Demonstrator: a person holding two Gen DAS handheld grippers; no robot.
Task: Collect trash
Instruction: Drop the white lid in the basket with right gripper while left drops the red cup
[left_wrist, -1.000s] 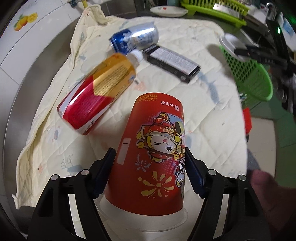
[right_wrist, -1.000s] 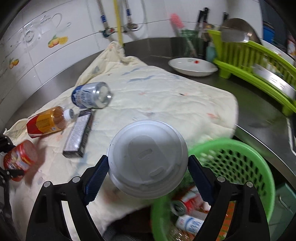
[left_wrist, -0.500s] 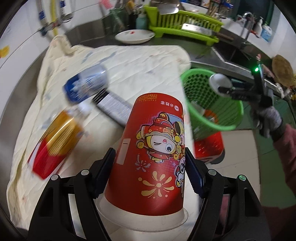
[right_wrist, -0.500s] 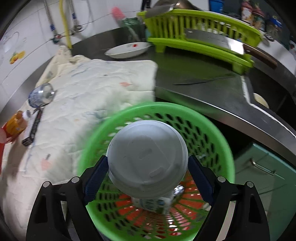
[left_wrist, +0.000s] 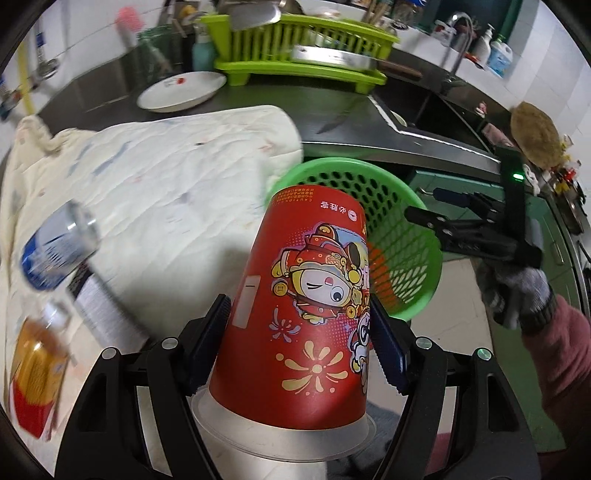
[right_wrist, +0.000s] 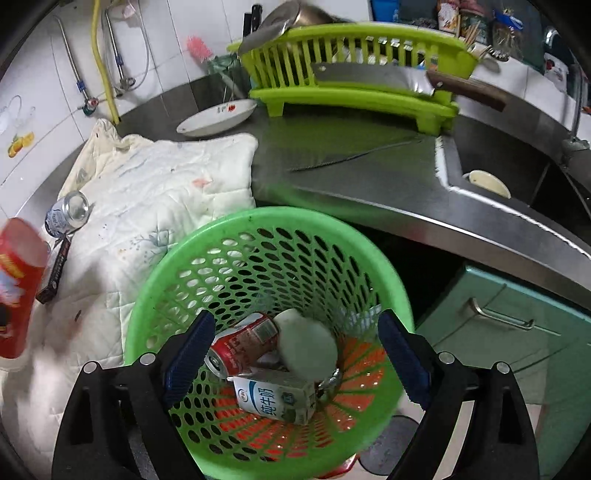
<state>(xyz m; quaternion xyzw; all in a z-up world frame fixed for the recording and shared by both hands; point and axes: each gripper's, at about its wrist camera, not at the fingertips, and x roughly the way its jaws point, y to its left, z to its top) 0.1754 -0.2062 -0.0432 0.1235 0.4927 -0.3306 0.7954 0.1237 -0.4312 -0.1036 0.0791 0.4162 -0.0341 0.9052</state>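
My left gripper (left_wrist: 299, 343) is shut on a red paper cup (left_wrist: 310, 295) with a cartoon print, held upside down over a clear lid, just short of the green basket (left_wrist: 332, 162). The cup also shows in the right wrist view at the left edge (right_wrist: 18, 288). My right gripper (right_wrist: 295, 354) hangs over the basket (right_wrist: 258, 214) with its jaws opening and nothing between them. In the basket lie a white-lidded cup (right_wrist: 306, 343), a red can (right_wrist: 240, 343) and a milk carton (right_wrist: 277, 397). On the quilted cloth (left_wrist: 166, 177) lie a blue can (left_wrist: 55, 251), a black box (left_wrist: 99, 302) and an orange bottle (left_wrist: 33, 373).
A lime dish rack (right_wrist: 351, 74) bearing a cleaver (right_wrist: 369, 77) stands at the back of the steel counter (right_wrist: 351, 166). Beside it is a white plate (right_wrist: 218, 118). A sink (right_wrist: 498, 173) is on the right, green cabinets (right_wrist: 517, 332) below it.
My right gripper swung from the cloth to above the basket and let go of the white-lidded cup, which now lies inside. My left gripper carried the red cup rightward toward the basket.
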